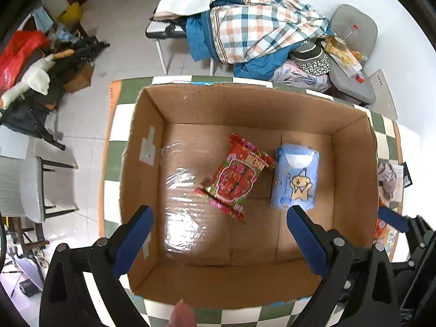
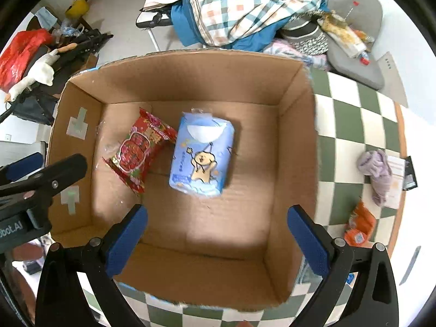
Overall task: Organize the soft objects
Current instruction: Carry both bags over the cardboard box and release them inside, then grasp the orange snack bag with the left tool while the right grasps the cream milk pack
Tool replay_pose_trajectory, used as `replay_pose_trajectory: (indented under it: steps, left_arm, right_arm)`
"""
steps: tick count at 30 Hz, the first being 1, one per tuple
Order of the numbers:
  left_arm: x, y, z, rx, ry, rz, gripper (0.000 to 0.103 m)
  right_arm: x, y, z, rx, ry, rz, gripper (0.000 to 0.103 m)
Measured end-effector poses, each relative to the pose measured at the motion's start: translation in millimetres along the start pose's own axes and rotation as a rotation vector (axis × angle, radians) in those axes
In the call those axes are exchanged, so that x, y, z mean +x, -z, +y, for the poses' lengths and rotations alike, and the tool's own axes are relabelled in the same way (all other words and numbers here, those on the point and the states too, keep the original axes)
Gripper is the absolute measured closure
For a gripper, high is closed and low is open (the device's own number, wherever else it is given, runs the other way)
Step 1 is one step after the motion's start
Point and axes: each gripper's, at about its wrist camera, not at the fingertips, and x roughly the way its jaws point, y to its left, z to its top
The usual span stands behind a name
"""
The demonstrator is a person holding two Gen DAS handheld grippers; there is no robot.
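An open cardboard box (image 1: 351,169) (image 2: 294,141) stands on a green-and-white checkered table (image 2: 351,114). Inside lie a red snack packet (image 1: 236,177) (image 2: 137,152) and a blue tissue pack with a cartoon figure (image 1: 295,181) (image 2: 203,154), side by side. My left gripper (image 1: 219,209) is open and empty above the box's near half. My right gripper (image 2: 216,208) is open and empty above the box too. The left gripper also shows at the left edge of the right wrist view (image 2: 41,174). An orange packet (image 2: 359,224) and a lilac cloth (image 2: 377,169) lie on the table right of the box.
Behind the table a folding bed carries plaid bedding (image 1: 261,24) (image 2: 245,8). A grey chair (image 1: 354,54) holds bags and bottles. A white goose toy (image 1: 30,79) and red bag (image 1: 19,51) sit at the left. A white chair (image 1: 32,188) stands left of the table.
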Motion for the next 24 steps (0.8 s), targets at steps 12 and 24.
replay_pose_trajectory:
  steps: [12, 24]
  left_arm:
    - [-54, 49, 6, -0.019, -0.007, -0.093, 0.003]
    - [-126, 97, 4, -0.004, 0.003, -0.186, 0.003]
  right_arm:
    - [-67, 52, -1, 0.025, -0.009, -0.121, 0.000]
    - [-138, 113, 3, 0.009, -0.043, -0.227, 0.000]
